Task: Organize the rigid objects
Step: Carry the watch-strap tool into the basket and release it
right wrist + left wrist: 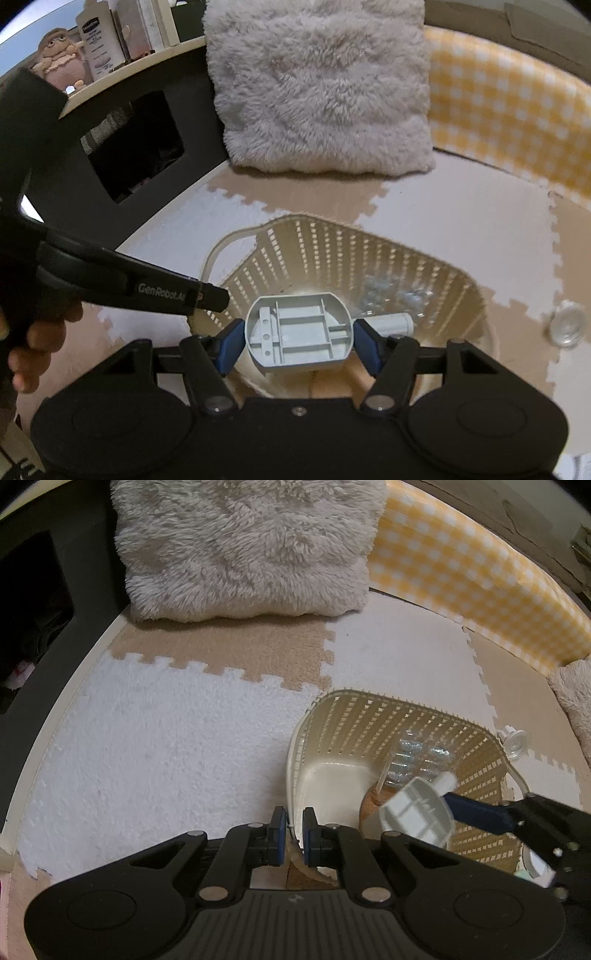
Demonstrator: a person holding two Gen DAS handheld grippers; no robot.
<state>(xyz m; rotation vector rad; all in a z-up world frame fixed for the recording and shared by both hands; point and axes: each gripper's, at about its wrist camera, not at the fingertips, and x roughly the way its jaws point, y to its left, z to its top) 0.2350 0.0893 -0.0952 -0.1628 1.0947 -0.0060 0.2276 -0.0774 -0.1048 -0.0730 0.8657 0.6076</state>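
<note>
Your left gripper [294, 825] is pinched tight on the near rim of the cream basket [369, 716]. One blue pad sits outside the rim and one sits inside, so the thin wall is squeezed between them. The basket rests on the puzzle mat [147, 738] made of white and tan foam tiles.

Your right gripper [299, 341] is clamped on a grey plastic piece [299, 332]. Its two blue pads press on the left and right sides of the piece. The piece shows its ribbed underside, and a white tube sticks out on one side. It hangs over the inside of the basket, above the floor of it.

Down in the basket you can see a crinkly clear wrapper [421, 757] against the far wall and a round brown thing [373, 801] with a thin stick in it. A small clear cap [515, 740] lies on the mat just outside the basket, on its right.

A big fluffy pillow [247, 546] leans at the back of the mat, with a yellow checked cushion [480, 572] beside it
</note>
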